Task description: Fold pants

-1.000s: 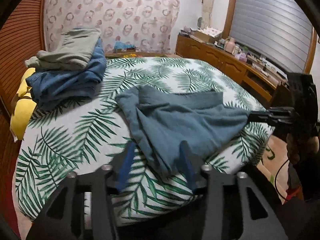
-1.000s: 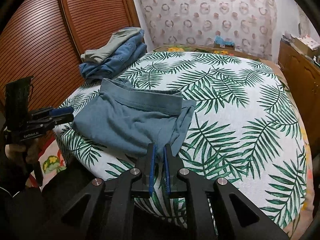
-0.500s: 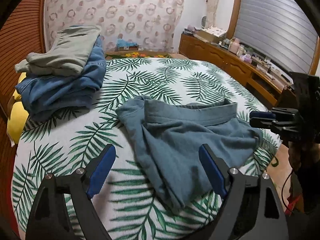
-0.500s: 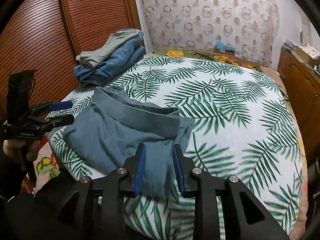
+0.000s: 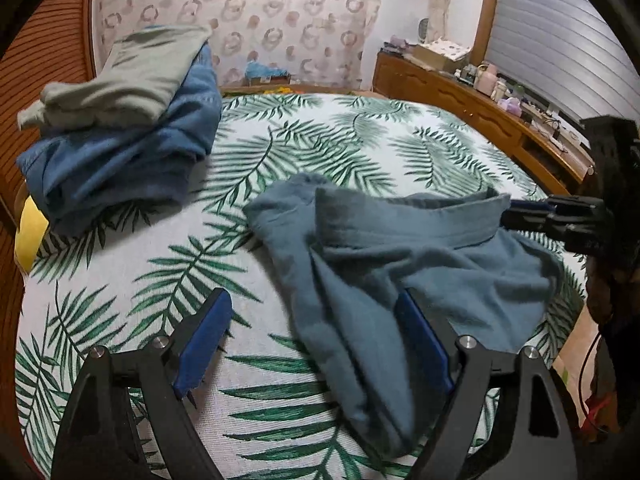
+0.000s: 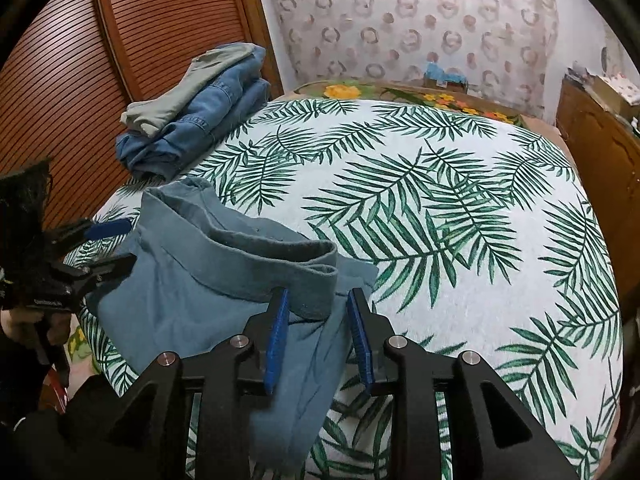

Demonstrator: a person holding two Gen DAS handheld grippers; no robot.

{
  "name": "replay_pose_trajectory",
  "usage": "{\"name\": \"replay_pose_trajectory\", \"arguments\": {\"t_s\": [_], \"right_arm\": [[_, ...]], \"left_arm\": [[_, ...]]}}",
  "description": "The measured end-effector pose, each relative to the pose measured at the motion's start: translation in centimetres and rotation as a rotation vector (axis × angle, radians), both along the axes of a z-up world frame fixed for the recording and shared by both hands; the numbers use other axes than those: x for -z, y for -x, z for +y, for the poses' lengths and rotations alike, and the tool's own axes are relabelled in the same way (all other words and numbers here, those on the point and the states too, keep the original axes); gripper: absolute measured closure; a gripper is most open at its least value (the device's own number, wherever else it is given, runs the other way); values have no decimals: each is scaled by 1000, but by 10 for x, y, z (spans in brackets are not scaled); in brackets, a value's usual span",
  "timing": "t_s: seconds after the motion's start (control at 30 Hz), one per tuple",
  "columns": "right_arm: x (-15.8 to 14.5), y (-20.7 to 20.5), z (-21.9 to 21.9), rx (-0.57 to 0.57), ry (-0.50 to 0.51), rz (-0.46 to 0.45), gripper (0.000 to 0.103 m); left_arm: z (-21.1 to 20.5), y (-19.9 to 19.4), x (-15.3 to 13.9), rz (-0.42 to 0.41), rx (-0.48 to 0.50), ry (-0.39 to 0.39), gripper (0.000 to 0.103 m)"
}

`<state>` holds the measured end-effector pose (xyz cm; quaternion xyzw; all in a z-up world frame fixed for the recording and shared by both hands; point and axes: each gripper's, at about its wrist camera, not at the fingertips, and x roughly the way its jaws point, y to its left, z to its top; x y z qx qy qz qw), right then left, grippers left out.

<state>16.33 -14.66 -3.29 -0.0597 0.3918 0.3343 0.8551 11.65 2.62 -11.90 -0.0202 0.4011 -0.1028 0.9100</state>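
Observation:
Grey-blue pants (image 5: 400, 248) lie rumpled on the palm-leaf bedsheet (image 5: 360, 136), the waistband toward the far side. My left gripper (image 5: 312, 300) stands wide open over the near left fold; the cloth runs between its blue pads without being pressed. In the right wrist view the same pants (image 6: 192, 280) hang partly over the bed's near edge. My right gripper (image 6: 319, 294) is open a little, with the waistband corner lying loose between its fingers. Each view also shows the other gripper: the right gripper (image 5: 532, 216) at the waistband's right end, the left gripper (image 6: 108, 244) at the left edge.
A stack of folded clothes (image 5: 120, 140), denim with a grey-green piece on top, sits at the bed's far left (image 6: 192, 112). A yellow item (image 5: 30, 232) lies at the left edge. Slatted wooden doors (image 6: 80, 80) stand left, a cluttered wooden sideboard (image 5: 460, 96) right.
Both grippers have let go of the pants and their jaws have widened. The pants have settled onto the sheet. Both hands have moved forward over the bed.

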Motion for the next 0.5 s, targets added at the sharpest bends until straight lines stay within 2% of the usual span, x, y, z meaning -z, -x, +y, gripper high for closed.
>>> {"name": "replay_pose_trajectory", "arguments": {"t_s": [0.23, 0.27, 0.3, 0.33, 0.5], "right_arm": [[-3, -8, 0, -36, -30, 7, 72], [-4, -9, 1, -39, -31, 0, 74], [-5, -9, 2, -44, -31, -3, 81], [-8, -8, 2, -44, -38, -5, 84], [-20, -7, -1, 5, -82, -70, 93]], "left_arm": [[-2, 1, 3, -9, 3, -16, 17], [-2, 1, 3, -12, 5, -17, 17], [-2, 1, 3, -14, 6, -18, 17], [-2, 2, 3, -16, 8, -18, 17], [-2, 0, 4, -13, 8, -16, 17]]}}
